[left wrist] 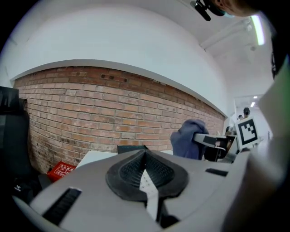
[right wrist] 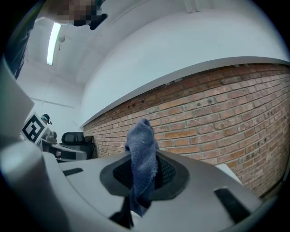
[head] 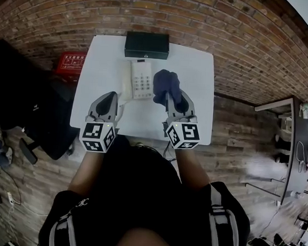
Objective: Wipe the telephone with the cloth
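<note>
Left gripper (head: 111,97) hovers at 7 o'clock of the white telephone (head: 138,80), fingers pressed together, empty. Telephone sits mid-surface (head: 198,96). At its 3 o'clock, right gripper (head: 170,97) fingers pinch the blue cloth (head: 166,84), bunched just beside it.

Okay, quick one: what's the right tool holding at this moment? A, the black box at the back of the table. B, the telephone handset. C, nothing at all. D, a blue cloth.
D: in the right gripper view the right tool has its jaws closed on a blue cloth, which sticks up from between them.
</note>
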`<state>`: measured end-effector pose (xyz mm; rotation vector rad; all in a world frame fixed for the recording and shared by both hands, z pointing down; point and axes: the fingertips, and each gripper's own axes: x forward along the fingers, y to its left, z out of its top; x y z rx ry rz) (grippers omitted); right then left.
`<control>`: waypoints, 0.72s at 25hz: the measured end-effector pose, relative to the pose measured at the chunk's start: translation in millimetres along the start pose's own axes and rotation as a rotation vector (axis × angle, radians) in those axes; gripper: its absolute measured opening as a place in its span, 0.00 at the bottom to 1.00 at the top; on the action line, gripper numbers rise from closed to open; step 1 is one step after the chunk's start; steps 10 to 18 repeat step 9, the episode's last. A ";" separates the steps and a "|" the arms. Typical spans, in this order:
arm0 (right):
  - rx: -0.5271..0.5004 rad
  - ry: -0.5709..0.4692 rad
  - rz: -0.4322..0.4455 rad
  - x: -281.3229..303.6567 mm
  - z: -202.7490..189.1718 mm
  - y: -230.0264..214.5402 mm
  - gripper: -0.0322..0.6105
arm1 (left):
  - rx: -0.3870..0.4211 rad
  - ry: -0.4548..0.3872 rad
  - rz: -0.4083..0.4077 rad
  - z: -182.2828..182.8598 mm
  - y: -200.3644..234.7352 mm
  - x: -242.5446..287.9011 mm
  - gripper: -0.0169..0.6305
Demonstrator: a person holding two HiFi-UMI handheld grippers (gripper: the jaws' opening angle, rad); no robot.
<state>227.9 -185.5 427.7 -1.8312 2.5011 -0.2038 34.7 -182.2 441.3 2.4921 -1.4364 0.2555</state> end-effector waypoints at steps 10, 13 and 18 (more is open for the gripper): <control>-0.005 -0.003 0.011 -5.0 4.4 5.0 0.11 | 0.007 0.009 0.002 -0.1 1.1 -5.5 0.02; -0.005 -0.003 0.011 -5.0 4.4 5.0 0.11 | 0.007 0.009 0.002 -0.1 1.1 -5.5 0.02; -0.005 -0.003 0.011 -5.0 4.4 5.0 0.11 | 0.007 0.009 0.002 -0.1 1.1 -5.5 0.02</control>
